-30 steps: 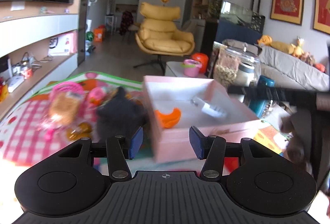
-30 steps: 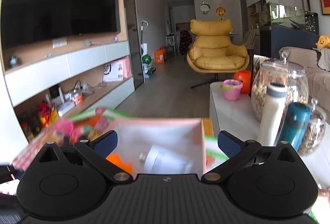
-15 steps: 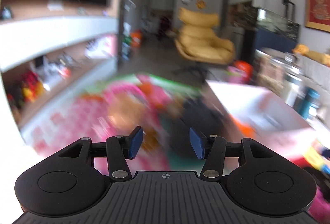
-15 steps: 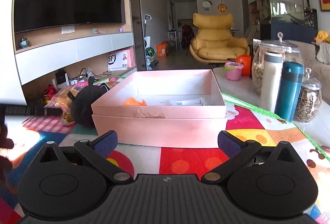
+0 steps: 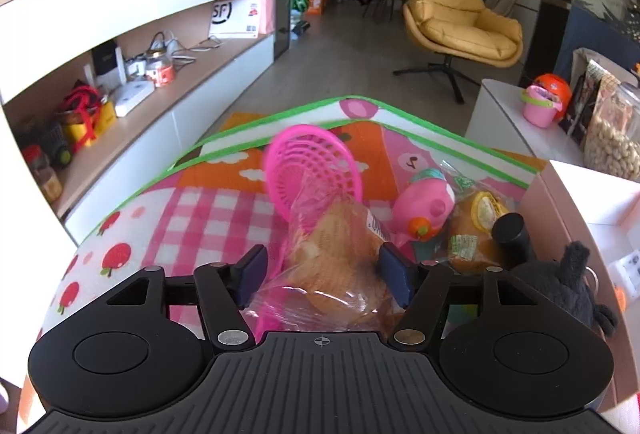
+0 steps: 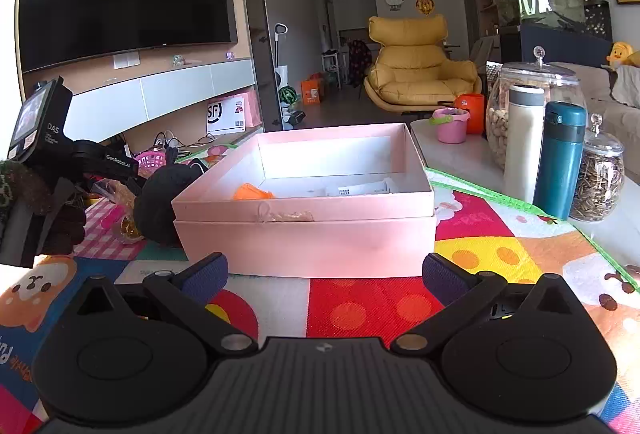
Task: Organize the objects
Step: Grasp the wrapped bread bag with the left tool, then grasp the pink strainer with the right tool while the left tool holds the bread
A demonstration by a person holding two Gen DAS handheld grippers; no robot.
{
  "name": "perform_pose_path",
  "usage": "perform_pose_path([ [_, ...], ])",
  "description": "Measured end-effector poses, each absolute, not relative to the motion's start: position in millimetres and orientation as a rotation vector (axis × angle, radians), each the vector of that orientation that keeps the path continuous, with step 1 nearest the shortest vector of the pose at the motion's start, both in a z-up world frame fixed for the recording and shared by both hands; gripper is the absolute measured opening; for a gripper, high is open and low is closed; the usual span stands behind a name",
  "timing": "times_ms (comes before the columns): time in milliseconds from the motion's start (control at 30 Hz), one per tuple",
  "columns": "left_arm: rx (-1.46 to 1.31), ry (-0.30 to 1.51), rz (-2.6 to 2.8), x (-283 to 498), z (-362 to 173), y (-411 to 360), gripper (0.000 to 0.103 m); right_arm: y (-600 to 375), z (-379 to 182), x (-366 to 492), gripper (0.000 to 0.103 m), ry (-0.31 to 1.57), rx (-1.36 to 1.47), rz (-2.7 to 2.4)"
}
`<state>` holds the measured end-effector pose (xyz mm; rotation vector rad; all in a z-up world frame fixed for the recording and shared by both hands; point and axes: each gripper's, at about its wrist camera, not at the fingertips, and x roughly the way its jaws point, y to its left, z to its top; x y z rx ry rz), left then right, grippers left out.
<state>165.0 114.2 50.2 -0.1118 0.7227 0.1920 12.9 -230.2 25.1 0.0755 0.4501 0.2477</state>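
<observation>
Crinkly plastic is the worry: left gripper sits spread around the bread bag, not pinching yet, so it may slip or snag the pink basket at 12 o'clock. Right gripper hangs wide, empty, facing the box.

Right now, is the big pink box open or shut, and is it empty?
Open, not empty. The pink box has no lid on top; inside lie an orange thing and a white thing.

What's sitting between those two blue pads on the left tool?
A bagged bread loaf sits between the open left tool's pads, with a pink basket beyond. The left wrist view shows it.
</observation>
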Motion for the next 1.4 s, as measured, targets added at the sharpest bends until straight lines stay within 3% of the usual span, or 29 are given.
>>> perform_pose_path([
  [100,-0.107,0.72,0.192,164,50,114,0.067,-231,24,14,0.103,0.456,0.08,0.248],
  [133,-0.114,0.72,0.185,162,51,115,0.057,-231,24,14,0.103,0.457,0.082,0.248],
  [233,-0.139,0.688,0.164,146,58,116,0.042,-232,24,14,0.103,0.461,0.085,0.247],
  [467,-0.259,0.619,-0.039,37,73,96,0.038,-230,22,19,0.103,0.487,0.075,0.255],
  [667,-0.253,0.727,-0.288,-32,45,43,0.038,-219,27,31,0.103,0.538,0.013,0.285],
  [733,-0.16,0.681,-0.315,-45,43,25,0.038,-206,43,37,0.103,0.528,-0.041,0.319],
  [833,-0.133,0.657,-0.333,-46,44,20,0.038,-183,87,54,0.103,0.526,-0.064,0.447],
  [1000,-0.263,0.66,-0.38,-45,33,47,0.038,-122,137,117,0.103,0.724,-0.056,0.66],
  [1400,-0.627,0.739,-0.487,-13,3,97,0.038,94,74,234,0.103,0.924,-0.437,0.625],
])
